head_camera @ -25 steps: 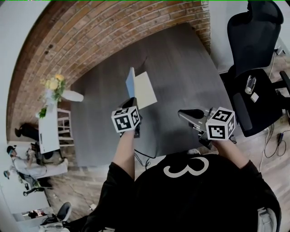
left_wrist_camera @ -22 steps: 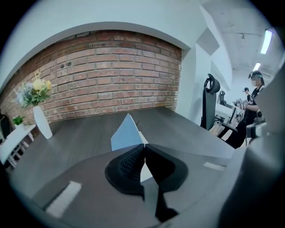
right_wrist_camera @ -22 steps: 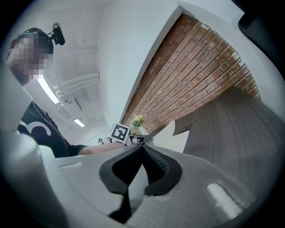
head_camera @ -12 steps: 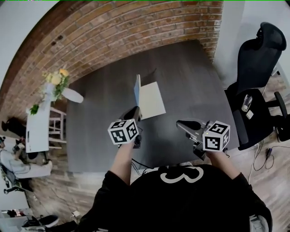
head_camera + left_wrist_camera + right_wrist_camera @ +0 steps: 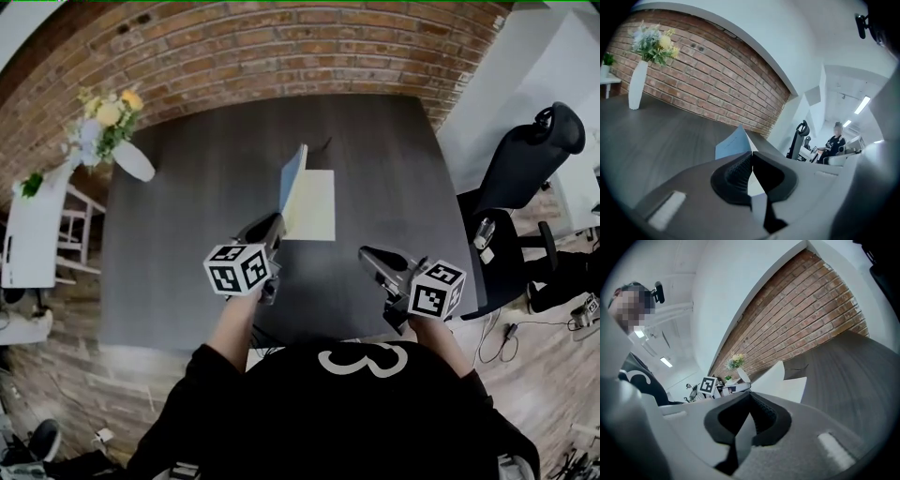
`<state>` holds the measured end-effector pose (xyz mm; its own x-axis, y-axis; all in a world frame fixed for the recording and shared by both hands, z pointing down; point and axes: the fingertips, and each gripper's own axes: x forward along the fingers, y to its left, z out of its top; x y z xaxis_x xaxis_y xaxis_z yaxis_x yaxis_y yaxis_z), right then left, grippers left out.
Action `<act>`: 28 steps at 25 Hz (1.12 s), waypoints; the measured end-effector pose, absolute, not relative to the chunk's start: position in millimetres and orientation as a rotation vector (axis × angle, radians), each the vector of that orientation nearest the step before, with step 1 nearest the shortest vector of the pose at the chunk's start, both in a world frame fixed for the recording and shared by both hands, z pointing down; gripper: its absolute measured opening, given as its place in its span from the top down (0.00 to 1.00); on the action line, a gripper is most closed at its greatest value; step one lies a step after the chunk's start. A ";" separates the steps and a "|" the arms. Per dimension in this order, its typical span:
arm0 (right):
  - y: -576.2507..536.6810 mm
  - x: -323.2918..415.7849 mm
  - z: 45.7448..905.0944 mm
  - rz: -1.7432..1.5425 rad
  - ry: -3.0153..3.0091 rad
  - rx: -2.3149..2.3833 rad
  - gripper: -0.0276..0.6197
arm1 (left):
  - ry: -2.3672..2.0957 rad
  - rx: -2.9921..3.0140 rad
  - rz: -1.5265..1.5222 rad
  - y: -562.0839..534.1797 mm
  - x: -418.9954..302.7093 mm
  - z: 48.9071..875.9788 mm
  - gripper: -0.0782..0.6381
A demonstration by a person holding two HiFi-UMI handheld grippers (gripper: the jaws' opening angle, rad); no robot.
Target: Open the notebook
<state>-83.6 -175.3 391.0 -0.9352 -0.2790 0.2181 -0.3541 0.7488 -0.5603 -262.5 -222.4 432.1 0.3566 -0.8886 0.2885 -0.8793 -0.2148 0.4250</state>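
Notebook [image 5: 312, 206] at mid-tabletop [image 5: 178, 234], blue cover standing nearly upright beside its flat pale pages. It is probably light, thin and floppy, and best taken at the cover's free edge. Left gripper [image 5: 271, 225] and right gripper [image 5: 368, 254]: fingers pressed together, empty, short of the notebook.

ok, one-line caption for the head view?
Notebook lies on the table, cover raised; left gripper and right gripper hover shut and empty near it.

Dark grey wood-grain table [image 5: 187, 244], square top. 1 notebook [image 5: 314, 208] lying near middle: cream page flat, blue cover standing up on left side. 1 white vase [image 5: 134, 161] with flowers at far-left corner.
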 end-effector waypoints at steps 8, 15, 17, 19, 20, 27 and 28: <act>-164.9 -119.5 408.1 0.996 -2.778 0.554 0.95 | -1.491 2.115 -0.114 -213.4 -309.4 434.6 0.85; -163.2 -135.6 418.4 1.002 -2.742 0.584 0.95 | -1.552 2.042 -0.092 -200.0 -356.9 455.8 0.85; -163.2 -138.4 422.3 1.007 -2.730 0.591 0.95 | -1.566 2.008 -0.087 -197.2 -366.5 465.5 0.85; -164.0 -143.9 425.6 1.015 -2.724 0.597 0.95 | -1.584 1.970 -0.073 -194.4 -377.0 475.7 0.84; -164.3 -147.6 426.9 1.020 -2.724 0.598 0.95 | -1.594 1.949 -0.061 -192.7 -382.3 481.4 0.84; -161.5 -165.9 434.3 1.032 -2.704 0.572 0.95 | -1.607 1.797 0.078 -175.4 -401.1 529.7 0.82; -162.0 -166.2 436.4 1.037 -2.698 0.574 0.95 | -1.613 1.777 0.109 -173.5 -402.3 535.7 0.82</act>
<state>-166.2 -162.0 436.4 -0.9059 -0.2852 0.3130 -0.4214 0.6793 -0.6008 -402.3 -173.5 535.7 0.2129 -0.8331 0.5105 -0.8940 0.0447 0.4458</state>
